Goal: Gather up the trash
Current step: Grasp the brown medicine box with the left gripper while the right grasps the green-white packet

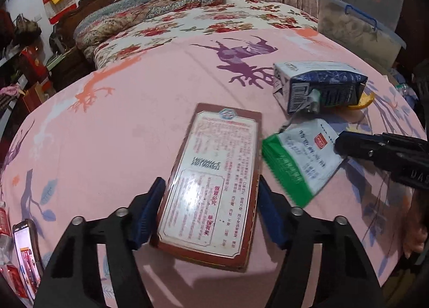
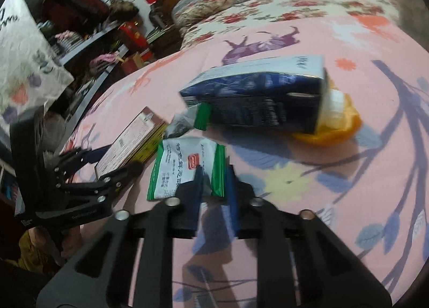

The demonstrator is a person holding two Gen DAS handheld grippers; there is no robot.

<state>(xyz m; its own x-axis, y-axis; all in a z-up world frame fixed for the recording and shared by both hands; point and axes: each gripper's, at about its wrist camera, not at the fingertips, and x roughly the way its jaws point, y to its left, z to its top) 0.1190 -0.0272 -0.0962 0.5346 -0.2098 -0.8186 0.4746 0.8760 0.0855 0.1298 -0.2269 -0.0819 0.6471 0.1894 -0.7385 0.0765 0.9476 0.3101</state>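
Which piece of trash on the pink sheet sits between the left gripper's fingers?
The flat red-bordered box, between the left gripper. The green-and-white packet is in the right gripper; the blue carton lies untouched.

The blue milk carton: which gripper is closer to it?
Right. The right gripper pinches the green-and-white packet lying just in front of the blue milk carton; the left gripper straddles the red box, farther away.

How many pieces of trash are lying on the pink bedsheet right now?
4, maybe more hidden: the flat red box between the left tongs; the green-and-white wrapper pinched by the right tongs; the blue carton; orange peel under it.
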